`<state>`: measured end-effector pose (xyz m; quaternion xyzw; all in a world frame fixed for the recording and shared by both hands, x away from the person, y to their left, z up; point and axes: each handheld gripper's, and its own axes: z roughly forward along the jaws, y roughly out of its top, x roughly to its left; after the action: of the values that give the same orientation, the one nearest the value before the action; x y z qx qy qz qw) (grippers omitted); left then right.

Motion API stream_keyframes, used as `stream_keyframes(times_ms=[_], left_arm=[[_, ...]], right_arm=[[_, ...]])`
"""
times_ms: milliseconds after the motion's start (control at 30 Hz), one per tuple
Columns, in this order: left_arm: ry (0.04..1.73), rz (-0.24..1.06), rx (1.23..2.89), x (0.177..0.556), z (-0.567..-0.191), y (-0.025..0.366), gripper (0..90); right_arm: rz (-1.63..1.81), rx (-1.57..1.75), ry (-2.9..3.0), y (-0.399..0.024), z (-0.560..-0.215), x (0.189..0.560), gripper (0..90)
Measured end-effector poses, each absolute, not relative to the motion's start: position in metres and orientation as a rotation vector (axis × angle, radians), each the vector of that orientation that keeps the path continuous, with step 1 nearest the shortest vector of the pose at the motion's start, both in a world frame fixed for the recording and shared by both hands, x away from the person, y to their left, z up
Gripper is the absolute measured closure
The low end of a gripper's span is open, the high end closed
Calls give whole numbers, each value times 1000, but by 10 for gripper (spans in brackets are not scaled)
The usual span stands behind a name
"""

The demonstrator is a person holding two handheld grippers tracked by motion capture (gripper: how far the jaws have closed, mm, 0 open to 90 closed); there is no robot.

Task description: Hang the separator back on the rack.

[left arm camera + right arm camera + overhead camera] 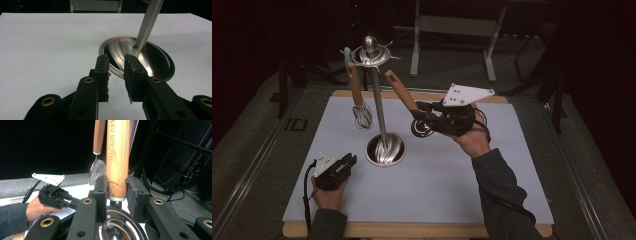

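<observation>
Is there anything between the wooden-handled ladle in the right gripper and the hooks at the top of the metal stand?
Nothing visible blocks it. The right gripper clamps the wooden-handled ladle, whose handle tip points toward the hook ring of the metal stand. A wooden-handled whisk hangs on the ring's far side, left of the pole.

a lab or recording studio, not a kitchen. the wooden table [512, 231] under a pale sheet [452, 180] stands alone in a dark room with black surroundings. behind it stands a grey metal frame [452, 30], and in the right gripper view cables [172, 192] trail over a grey carpeted floor [180, 205] beside dark equipment racks [197, 152]. the utensil stand [377, 100] looks staged on the sheet.
</observation>
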<state>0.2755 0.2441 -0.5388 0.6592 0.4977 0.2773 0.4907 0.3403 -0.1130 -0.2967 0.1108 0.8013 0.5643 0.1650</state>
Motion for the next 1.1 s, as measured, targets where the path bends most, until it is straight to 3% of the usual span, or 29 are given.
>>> stream_keyframes(times_ms=[1100], left_arm=[[1211,673,1593,275,-539,244,738]], right_arm=[[1621,293,2279,-88,-286,343,709]])
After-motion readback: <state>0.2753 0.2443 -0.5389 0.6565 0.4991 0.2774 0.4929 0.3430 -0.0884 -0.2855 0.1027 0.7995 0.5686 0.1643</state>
